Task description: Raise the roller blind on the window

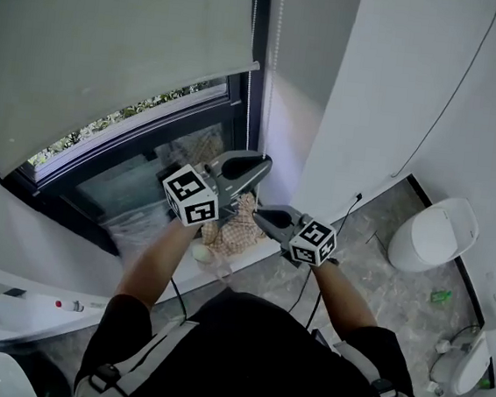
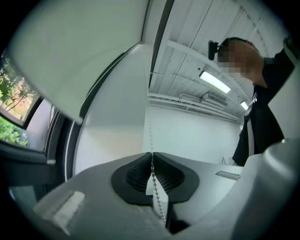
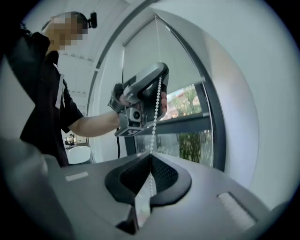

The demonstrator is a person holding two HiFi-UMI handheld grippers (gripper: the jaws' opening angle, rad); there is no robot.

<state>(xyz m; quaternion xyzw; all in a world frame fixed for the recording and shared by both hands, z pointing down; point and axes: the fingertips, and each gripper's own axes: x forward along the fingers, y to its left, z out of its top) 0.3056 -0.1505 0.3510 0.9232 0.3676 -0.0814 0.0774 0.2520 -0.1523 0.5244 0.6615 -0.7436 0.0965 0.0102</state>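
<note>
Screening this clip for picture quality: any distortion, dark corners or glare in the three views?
Head view: evenly lit, no glare on the roller blind. Left gripper view: strong fisheye, dark corners, bead chain sharp at the jaws. Right gripper view: the window frame bows, greenery outside bright, not washed out.

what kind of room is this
Indoors, probably a washroom or similar small room: a window with a partly lowered roller blind, a grey stone-look floor, and a white lidded fixture, maybe a toilet or bin.
</note>
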